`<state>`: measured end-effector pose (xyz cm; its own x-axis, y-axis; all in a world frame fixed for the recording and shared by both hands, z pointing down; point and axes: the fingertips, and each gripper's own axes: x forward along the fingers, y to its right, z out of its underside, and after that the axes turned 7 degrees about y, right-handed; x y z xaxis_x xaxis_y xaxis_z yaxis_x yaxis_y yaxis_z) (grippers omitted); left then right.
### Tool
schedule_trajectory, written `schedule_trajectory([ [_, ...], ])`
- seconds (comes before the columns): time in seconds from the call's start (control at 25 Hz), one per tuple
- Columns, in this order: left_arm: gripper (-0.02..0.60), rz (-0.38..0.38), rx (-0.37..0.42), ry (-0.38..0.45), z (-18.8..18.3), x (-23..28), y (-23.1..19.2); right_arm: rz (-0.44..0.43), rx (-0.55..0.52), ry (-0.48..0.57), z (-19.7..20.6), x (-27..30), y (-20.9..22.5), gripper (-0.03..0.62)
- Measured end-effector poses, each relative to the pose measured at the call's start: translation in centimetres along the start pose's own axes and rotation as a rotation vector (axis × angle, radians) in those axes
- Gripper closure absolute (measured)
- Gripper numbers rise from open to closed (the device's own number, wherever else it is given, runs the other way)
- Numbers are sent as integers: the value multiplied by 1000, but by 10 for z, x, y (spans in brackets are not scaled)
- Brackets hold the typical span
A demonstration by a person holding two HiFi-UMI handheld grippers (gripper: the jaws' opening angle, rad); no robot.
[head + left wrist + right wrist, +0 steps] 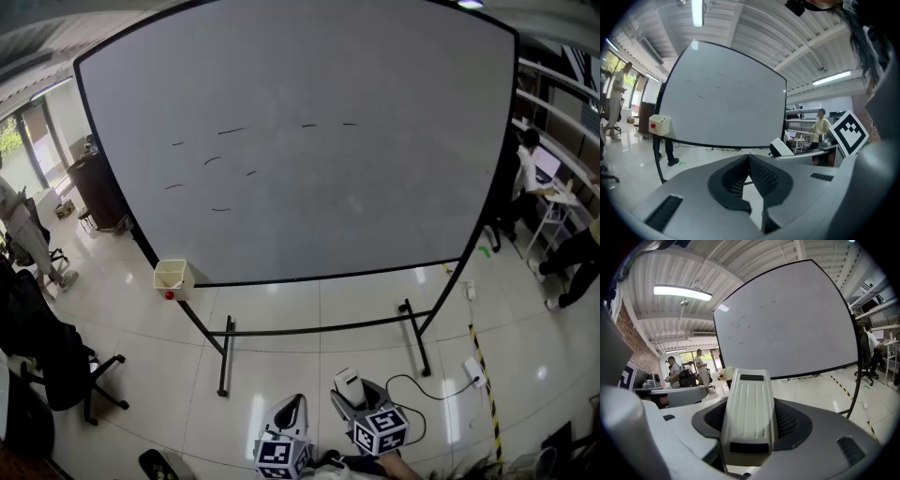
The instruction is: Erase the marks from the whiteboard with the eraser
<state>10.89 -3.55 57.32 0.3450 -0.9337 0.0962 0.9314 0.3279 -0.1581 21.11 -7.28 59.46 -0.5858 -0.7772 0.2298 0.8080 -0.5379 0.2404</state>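
A large whiteboard (309, 141) on a black stand carries several short black marks (230, 131) across its upper left and middle. The board also fills the left gripper view (726, 103) and the right gripper view (792, 329). My right gripper (749, 416) is shut on the white ribbed eraser (749, 408), also seen low in the head view as the eraser (349, 384). My left gripper (749, 176) is shut with nothing between its jaws. Both grippers hang low, well short of the board, left gripper (286, 412) beside right gripper (361, 398).
A small cream box with a red button (173, 278) hangs at the board's lower left corner. The stand's legs (225, 361) reach toward me. A cable and socket (473, 373) lie on the floor at right. Office chairs (52, 361) stand left; people sit at desks far right (534, 173).
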Motion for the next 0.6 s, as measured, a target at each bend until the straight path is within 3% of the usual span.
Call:
schedule_trajectory([
  [0.24, 597, -9, 20, 19, -16, 28, -52, -9, -13, 72, -54, 73, -1, 313],
  [0.44, 597, 39, 52, 31, -35, 60, -111, 15, -79, 218, -145, 162, -2, 313],
  [0.6, 595, 52, 88, 70, -74, 81, -187, 85, -170, 329, -225, 228, -7, 313],
])
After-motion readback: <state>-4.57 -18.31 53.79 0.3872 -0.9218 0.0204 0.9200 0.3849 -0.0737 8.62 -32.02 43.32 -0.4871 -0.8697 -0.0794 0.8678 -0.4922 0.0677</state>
